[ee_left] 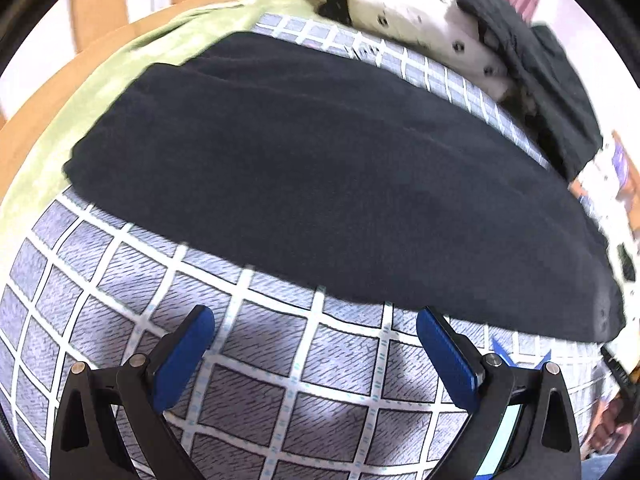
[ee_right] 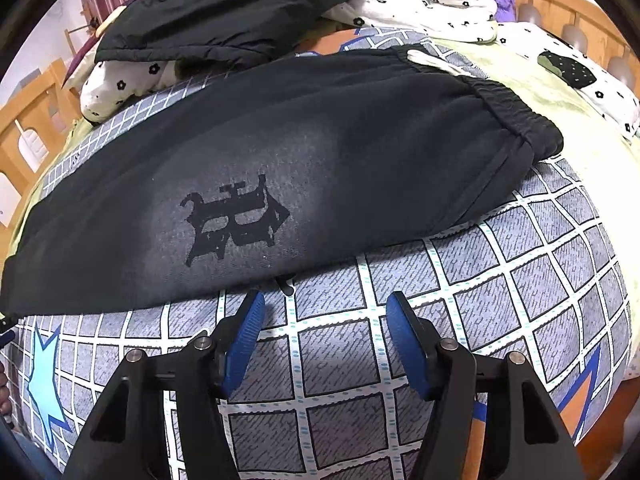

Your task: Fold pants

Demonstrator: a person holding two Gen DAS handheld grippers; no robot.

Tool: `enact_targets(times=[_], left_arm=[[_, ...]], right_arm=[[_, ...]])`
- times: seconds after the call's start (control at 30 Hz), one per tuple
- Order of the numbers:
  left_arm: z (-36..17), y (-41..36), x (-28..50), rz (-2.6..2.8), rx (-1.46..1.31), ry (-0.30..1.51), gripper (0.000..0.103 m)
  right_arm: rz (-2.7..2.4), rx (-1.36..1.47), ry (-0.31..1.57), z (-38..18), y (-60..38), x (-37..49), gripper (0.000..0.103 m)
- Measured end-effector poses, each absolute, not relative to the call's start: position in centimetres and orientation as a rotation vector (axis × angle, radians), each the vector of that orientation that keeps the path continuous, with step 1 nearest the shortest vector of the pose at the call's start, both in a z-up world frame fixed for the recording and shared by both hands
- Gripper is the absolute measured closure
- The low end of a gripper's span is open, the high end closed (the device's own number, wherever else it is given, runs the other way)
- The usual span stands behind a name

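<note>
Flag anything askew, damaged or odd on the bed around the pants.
Nothing looks damaged or spilled. The black pants lie flat on the checked bedsheet, their faded grey patch being part of the print. Only clutter: a dark jacket heaped over floral bedding behind them.

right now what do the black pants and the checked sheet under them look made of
Black pants: likely soft matte sweatshirt knit, going by the fuzzy surface, gathered elastic waistband and cracked print. Checked sheet: looks like thin smooth woven cloth, probably printed cotton; it lies flat.
</note>
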State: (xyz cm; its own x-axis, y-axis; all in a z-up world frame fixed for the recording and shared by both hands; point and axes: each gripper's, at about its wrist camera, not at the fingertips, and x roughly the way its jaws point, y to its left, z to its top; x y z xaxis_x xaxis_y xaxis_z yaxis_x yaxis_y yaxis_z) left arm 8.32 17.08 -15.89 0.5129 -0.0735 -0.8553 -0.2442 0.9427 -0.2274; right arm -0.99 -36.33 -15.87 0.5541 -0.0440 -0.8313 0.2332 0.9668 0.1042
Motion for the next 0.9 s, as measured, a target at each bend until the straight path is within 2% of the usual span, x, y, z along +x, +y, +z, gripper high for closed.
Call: enact_targets(times=[0.1, 0.2, 0.3, 0.63, 0.7, 0.73, 0.8, 0.83, 0.87, 0.9], left_arm=[[-15.7, 19.0, 7.2, 0.107, -0.408, 0.966, 0.005], [-16.0, 21.5, 7.0, 0.138, -0.492, 0.935, 0.016], [-16.7, 23.4, 7.7, 0.128, -0.571, 0.943, 0.019], [-17.0, 24.4, 9.6, 0.137, -0.577, 0.900, 0.019], [-17.1, 24.3, 10.7, 0.164, -0.574, 0.907, 0.023], [-17.1, 24.2, 11.2, 0.193, -0.563, 0.911, 0.027], [-17.1, 24.5, 11.4, 0.236, -0.548, 0.913, 0.052], [-17.1, 24.6, 11.6, 0.260, -0.541, 0.920, 0.062], [-17.0, 24.8, 11.7, 0.288, -0.529, 0.933, 0.083], [-16.7, 25.1, 11.7, 0.298, -0.523, 0.940, 0.089]], right_arm=[[-0.202, 0.201, 0.919, -15.4, -37.2, -1.7, 0.040], [-0.219, 0.241, 0.881, -15.2, -38.8, -2.4, 0.047], [-0.220, 0.272, 0.863, -15.2, -39.8, -2.5, 0.049], [-0.173, 0.439, 0.826, -16.6, -41.1, -0.2, 0.049], [-0.159, 0.472, 0.824, -16.9, -41.1, 0.4, 0.048], [-0.151, 0.486, 0.824, -17.1, -41.0, 0.8, 0.047], [-0.151, 0.492, 0.824, -17.3, -40.8, 1.6, 0.049], [-0.160, 0.484, 0.827, -17.3, -40.6, 2.0, 0.060], [-0.173, 0.472, 0.827, -17.3, -40.5, 2.3, 0.069], [-0.184, 0.454, 0.818, -17.0, -40.2, 2.5, 0.081]])
